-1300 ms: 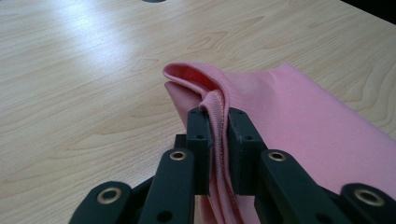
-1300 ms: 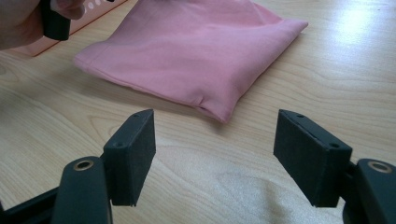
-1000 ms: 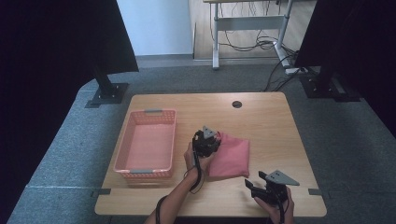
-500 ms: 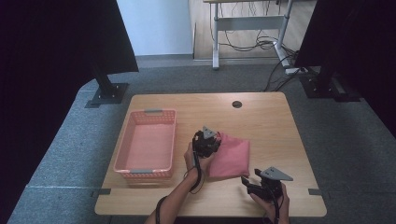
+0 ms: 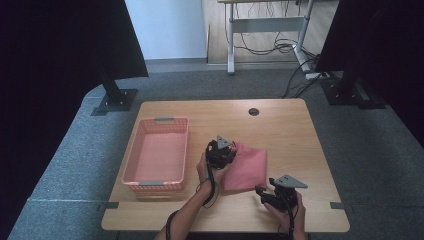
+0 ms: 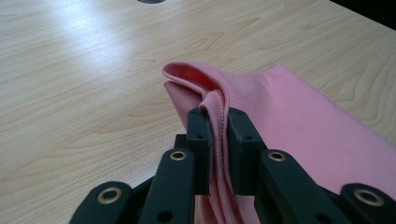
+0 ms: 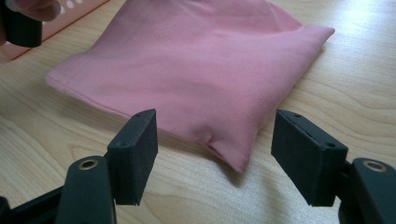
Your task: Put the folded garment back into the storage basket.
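Since the earlier frame my right gripper (image 5: 261, 191) has slid in across the table toward the near corner of the pink cloth (image 5: 246, 167); my left gripper (image 5: 226, 152) has stayed where it was.

My left jaws are pinched almost completely together on a raised fold of the cloth's hem, which stands up between the pads (image 6: 201, 140) in the left gripper view. My right gripper (image 7: 215, 154) stands wide open with nothing in it; the cloth's near corner lies on the wood just ahead of the gap, not yet between the pads.

The cloth lies folded flat a little right of the table's (image 5: 290, 125) middle, about four o'clock from its centre. The pink basket (image 5: 131, 165) sits well apart from it at nine o'clock, and my left gripper holds the cloth's edge at eleven o'clock on the cloth.

What could go wrong, as I judge it: if I close the right jaws too soon they will meet on air or catch just the top layer, and the fold will fall open when I lift. If I push lower, the pads may scrape the wood and shove the corner away. A pull with the left before the right has its hold would drag the cloth into a heap.

Count: one cloth, one basket, one table, two grippers.
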`<state>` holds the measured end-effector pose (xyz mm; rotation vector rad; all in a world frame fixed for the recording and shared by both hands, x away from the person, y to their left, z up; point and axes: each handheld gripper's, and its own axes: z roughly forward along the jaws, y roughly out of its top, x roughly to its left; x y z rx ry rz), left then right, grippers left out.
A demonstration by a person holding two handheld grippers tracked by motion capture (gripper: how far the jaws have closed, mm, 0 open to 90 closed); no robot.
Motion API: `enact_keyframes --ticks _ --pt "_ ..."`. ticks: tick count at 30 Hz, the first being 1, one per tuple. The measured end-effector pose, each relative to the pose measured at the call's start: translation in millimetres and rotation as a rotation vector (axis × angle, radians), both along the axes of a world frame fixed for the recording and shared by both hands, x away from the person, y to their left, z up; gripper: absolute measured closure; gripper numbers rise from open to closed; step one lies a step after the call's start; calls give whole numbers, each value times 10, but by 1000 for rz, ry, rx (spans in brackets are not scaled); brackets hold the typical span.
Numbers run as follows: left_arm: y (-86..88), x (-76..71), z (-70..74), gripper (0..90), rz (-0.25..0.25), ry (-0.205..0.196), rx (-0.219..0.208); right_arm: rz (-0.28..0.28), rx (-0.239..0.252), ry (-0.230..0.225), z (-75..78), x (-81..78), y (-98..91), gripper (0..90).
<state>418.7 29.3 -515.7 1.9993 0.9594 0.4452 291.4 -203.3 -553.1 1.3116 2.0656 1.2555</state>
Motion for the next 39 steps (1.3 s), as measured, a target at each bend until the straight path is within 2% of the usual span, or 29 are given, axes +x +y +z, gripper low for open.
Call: enact_keyframes --ticks 11,20,27,36,39 --pt "11 -5 -6 797 -3 2 -3 -1 -57 34 -19 97 99 353" --pt "6 -14 -15 798 -4 4 -7 -21 -74 50 -42 165 143 372" --pt "-17 -27 -16 798 -5 1 -13 -49 -113 76 -75 183 158 511" --pt "-39 -50 -3 799 -13 -2 -17 -74 -174 37 -72 140 198 758" --pt "-38 -52 2 799 -14 -4 -17 -78 -173 21 -66 128 193 808"
